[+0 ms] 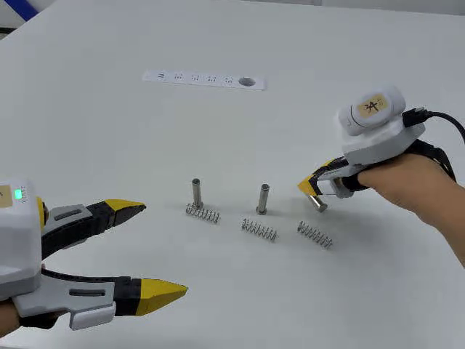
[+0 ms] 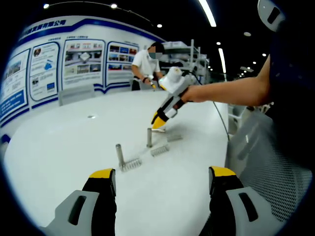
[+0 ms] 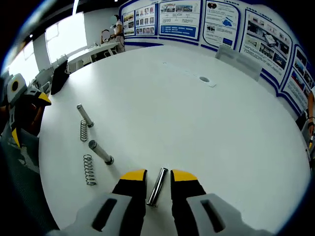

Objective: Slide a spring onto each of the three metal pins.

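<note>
- Yellow fingertips of the right gripper (image 3: 158, 176) stand narrow, closed on the third pin (image 3: 157, 187), which runs lengthwise between them (bright steel, seen in the right gripper view).
- From the head view that pin hangs tilted under the tips, its lower end at or just above the white table (image 1: 109, 145); whether it touches I cannot tell.
- Just beside it, on the near side, lies the right spring (image 1: 314, 235), flat on the table.
- Further left the middle pin (image 1: 263, 198) stands upright, with the middle spring (image 1: 259, 230) lying near its foot but apart from it.
- The left pin (image 1: 196, 193) stands upright too, and the left spring (image 1: 202, 213) lies right against its base (touching, as far as the head view shows).
- None of the three springs sits on a pin.
- The left gripper (image 1: 161, 249) hovers at the near left, well apart from the pins, its jaws spread wide and holding nothing.
- Beyond the row, far across the table, a white power strip (image 1: 205, 79) lies flat.
- In the left gripper view a person (image 2: 145, 66) stands in the background before wall posters.
</note>
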The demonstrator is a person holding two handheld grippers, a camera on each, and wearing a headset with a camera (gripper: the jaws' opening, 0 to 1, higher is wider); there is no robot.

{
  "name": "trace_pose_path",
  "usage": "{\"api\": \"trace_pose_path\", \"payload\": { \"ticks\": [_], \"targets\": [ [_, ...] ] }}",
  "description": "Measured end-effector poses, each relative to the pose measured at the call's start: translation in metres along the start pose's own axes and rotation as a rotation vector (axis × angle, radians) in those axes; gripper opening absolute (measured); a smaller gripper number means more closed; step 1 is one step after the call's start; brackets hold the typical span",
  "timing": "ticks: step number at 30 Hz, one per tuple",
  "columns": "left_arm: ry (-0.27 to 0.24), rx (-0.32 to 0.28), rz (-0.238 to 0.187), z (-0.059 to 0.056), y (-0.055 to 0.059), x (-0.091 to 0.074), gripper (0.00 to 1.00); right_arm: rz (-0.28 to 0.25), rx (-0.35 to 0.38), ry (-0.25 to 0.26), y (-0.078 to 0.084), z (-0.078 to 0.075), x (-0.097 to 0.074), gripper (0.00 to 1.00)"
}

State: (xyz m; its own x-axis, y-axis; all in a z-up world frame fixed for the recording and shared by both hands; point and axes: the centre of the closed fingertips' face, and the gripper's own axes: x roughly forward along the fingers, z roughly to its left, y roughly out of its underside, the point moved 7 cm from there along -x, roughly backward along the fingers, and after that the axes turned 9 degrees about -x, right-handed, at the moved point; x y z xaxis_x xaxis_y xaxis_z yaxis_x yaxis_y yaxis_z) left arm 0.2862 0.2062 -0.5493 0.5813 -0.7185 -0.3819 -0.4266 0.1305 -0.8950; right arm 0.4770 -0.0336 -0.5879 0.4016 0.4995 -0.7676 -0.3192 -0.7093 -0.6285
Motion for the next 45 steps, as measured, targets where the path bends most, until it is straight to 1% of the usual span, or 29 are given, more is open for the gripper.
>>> {"api": "trace_pose_path", "payload": {
  "ticks": [1, 5, 11, 17, 21, 22, 25, 26, 28, 31, 33, 35, 36, 37, 38, 40, 41, 45],
  "targets": [
    [0.0, 0.0, 0.001, 0.0, 0.0, 0.0, 0.78, 0.01, 0.007, 0.004, 0.001, -0.001, 0.002, 0.19],
    [0.0, -0.003, 0.001, 0.0, 0.0, 0.0, 0.78, 0.023, 0.022, 0.01, 0.003, -0.003, 0.005, 0.17],
    [0.001, -0.004, 0.007, 0.0, 0.001, 0.001, 0.78, 0.045, 0.047, 0.007, 0.007, -0.005, 0.012, 0.15],
    [0.001, -0.005, 0.01, 0.001, 0.002, 0.001, 0.77, 0.055, 0.065, 0.004, 0.007, -0.006, 0.015, 0.14],
    [0.001, -0.006, 0.012, 0.001, 0.002, 0.001, 0.77, 0.076, 0.071, 0.001, 0.009, -0.005, 0.018, 0.13],
    [0.001, -0.007, 0.011, 0.001, 0.002, 0.001, 0.77, 0.069, 0.066, 0.003, 0.008, -0.006, 0.018, 0.12],
    [0.0, -0.008, 0.013, 0.002, 0.002, 0.001, 0.77, 0.078, 0.049, 0.0, 0.008, -0.006, 0.018, 0.11],
    [0.001, -0.008, 0.015, 0.001, 0.003, 0.001, 0.77, 0.084, 0.023, -0.001, 0.007, -0.006, 0.018, 0.11],
    [0.002, -0.008, 0.017, 0.001, 0.003, 0.002, 0.77, 0.091, 0.018, -0.002, 0.006, -0.004, 0.019, 0.1],
    [0.003, -0.005, 0.018, 0.001, 0.002, 0.002, 0.77, 0.111, -0.008, 0.014, 0.004, -0.001, 0.019, 0.09],
    [0.002, -0.004, 0.017, 0.001, 0.002, 0.002, 0.77, 0.119, -0.009, 0.025, 0.004, -0.001, 0.019, 0.09],
    [0.002, -0.004, 0.018, 0.001, 0.002, 0.001, 0.77, 0.112, 0.0, 0.025, 0.004, -0.002, 0.018, 0.09],
    [0.001, -0.002, 0.017, 0.001, 0.002, 0.001, 0.77, 0.098, 0.033, 0.025, 0.006, -0.003, 0.018, 0.09],
    [0.0, 0.0, 0.016, 0.001, 0.002, 0.001, 0.76, 0.097, 0.024, 0.024, 0.007, -0.003, 0.017, 0.09],
    [-0.001, 0.002, 0.014, 0.0, 0.001, 0.0, 0.76, 0.099, 0.028, 0.027, 0.008, -0.002, 0.014, 0.09],
    [-0.002, 0.004, 0.01, 0.0, 0.0, 0.0, 0.76, 0.078, 0.028, 0.032, 0.006, 0.0, 0.01, 0.09],
    [-0.003, 0.004, 0.007, 0.0, -0.001, 0.0, 0.76, 0.066, 0.042, 0.025, 0.005, 0.001, 0.006, 0.09],
    [-0.003, 0.014, 0.005, -0.001, -0.002, -0.001, 0.76, 0.045, 0.049, 0.028, 0.004, 0.003, -0.006, 0.09]
  ]
}}
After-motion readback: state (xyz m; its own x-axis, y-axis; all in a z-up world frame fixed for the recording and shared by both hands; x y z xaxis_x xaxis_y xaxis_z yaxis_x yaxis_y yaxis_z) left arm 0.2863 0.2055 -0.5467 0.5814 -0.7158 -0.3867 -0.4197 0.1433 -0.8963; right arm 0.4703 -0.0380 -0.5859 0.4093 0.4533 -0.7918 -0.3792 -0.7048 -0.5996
